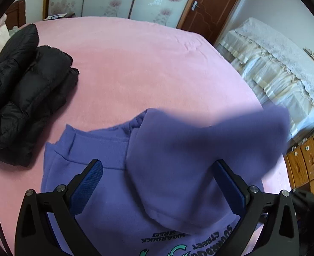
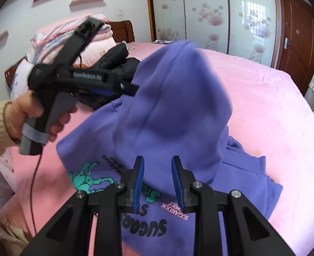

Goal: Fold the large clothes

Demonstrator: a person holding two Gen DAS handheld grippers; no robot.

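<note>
Pink bed [image 1: 135, 64] carries the purple sweatshirt [image 1: 105, 192], print up, with one flap raised and blurred over its middle. Left gripper [image 1: 157, 170] gapes wide over it; right gripper [image 2: 158, 168], jaws partly apart and empty, sits nearest that flap — dead ahead.

Readable print only on the purple sweatshirt [image 2: 148, 202]. Big dark letters "SUGAR…", cut off by the gripper frame, upside down in the right wrist view. Small pink line beside it: "SUGARDUK …EET". Left wrist view shows "SUGARDUCK STREET" in dark letters on the same front [image 1: 163, 237]. Raised lettering on the other gripper's body: unreadable.
</note>
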